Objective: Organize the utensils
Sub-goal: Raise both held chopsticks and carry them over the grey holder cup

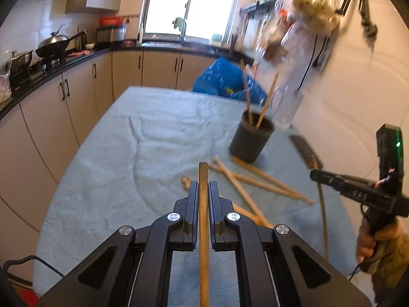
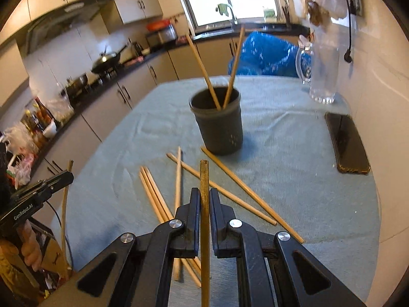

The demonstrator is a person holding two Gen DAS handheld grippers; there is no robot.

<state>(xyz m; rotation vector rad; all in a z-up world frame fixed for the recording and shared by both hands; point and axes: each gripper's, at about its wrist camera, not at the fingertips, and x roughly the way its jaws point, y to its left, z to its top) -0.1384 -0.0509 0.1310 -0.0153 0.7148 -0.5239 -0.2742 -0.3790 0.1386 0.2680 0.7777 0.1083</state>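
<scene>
We see two grippers above a table covered with a pale green cloth (image 2: pixel 294 179). The left gripper (image 1: pixel 203 192) is closed on one chopstick (image 1: pixel 203 230), which runs straight between its two fingers and sticks out a little past the tips. The right gripper (image 2: pixel 204 199) is also closed on a chopstick (image 2: pixel 204 230) in the same way, with the stick lying along its middle line. In the left view, the right gripper (image 1: pixel 317 175) appears at the right edge, held by a hand (image 1: pixel 368 240), and a thin stick hangs from its tip. In the right view, the left gripper (image 2: pixel 69 176) shows at the left edge with its stick pointing down. A dark cup (image 2: pixel 217 122) stands on the cloth, and two chopsticks (image 2: pixel 230 71) lean inside it. Loose chopsticks (image 2: pixel 230 194) lie scattered on the cloth in front of the cup, some crossing each other. A black phone (image 2: pixel 347 145) lies near the wall, and behind it stands something like a clear glass jug (image 2: pixel 322 76), but the view there is blurred.
</scene>
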